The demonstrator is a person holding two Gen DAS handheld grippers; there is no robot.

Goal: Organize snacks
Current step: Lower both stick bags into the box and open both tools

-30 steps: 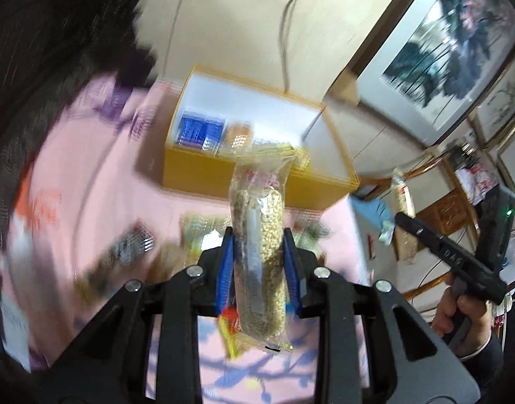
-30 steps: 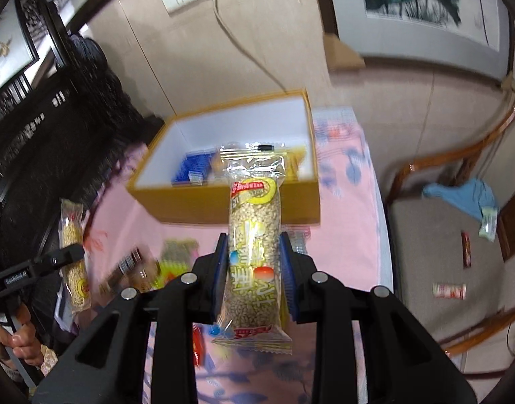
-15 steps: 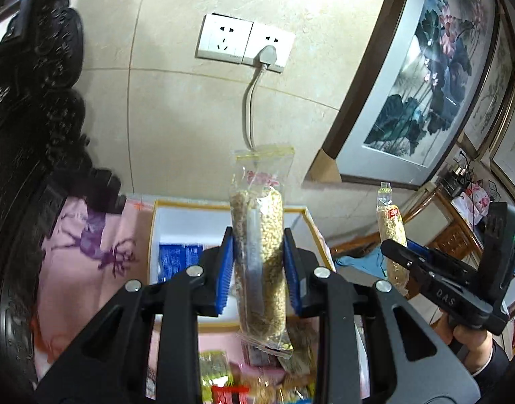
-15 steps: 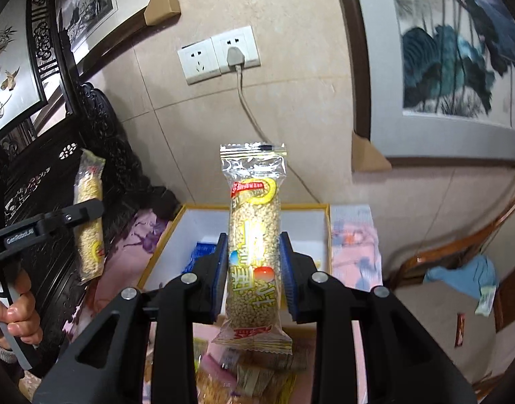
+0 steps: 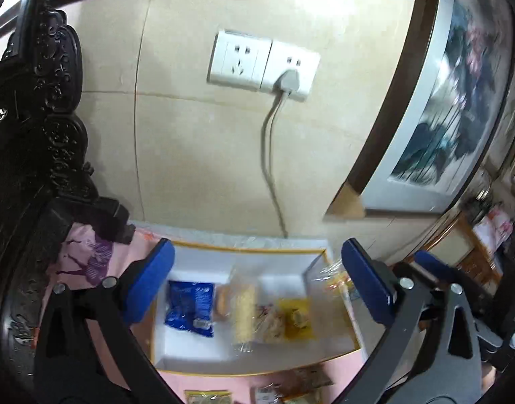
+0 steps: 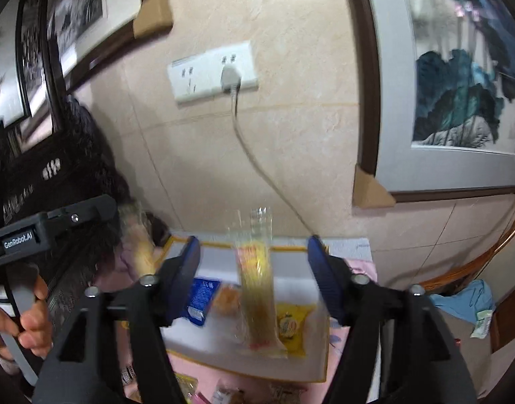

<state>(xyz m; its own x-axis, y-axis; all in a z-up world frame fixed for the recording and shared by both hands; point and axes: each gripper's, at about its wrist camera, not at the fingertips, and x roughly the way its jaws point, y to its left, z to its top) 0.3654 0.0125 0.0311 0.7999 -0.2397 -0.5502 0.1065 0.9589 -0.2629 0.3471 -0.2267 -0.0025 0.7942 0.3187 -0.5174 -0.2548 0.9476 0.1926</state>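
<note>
Both grippers hover above a yellow-rimmed white box [image 5: 244,250] on a pink cloth. My left gripper [image 5: 257,289] is open and empty; a clear grain-bar packet [image 5: 245,316], blurred, is in the box below it beside a blue packet [image 5: 190,306] and a yellow packet [image 5: 296,314]. My right gripper [image 6: 254,286] is open; a blurred grain-bar packet [image 6: 259,289] is between its spread fingers, touching neither, over the box [image 6: 257,245]. The left gripper's body [image 6: 48,229] shows at the left of the right wrist view with another blurred packet [image 6: 143,252] near it.
More snack packets [image 5: 291,387] lie on the pink cloth [image 5: 89,259] in front of the box. A tiled wall with a socket and cable [image 5: 270,67] stands close behind. Dark carved furniture [image 5: 28,134] is at the left, framed paintings [image 6: 459,101] and a wooden chair [image 6: 476,269] at the right.
Both grippers have opened and let go of their grain-bar packets, which drop toward the box. Both moved closer to the box and wall.
</note>
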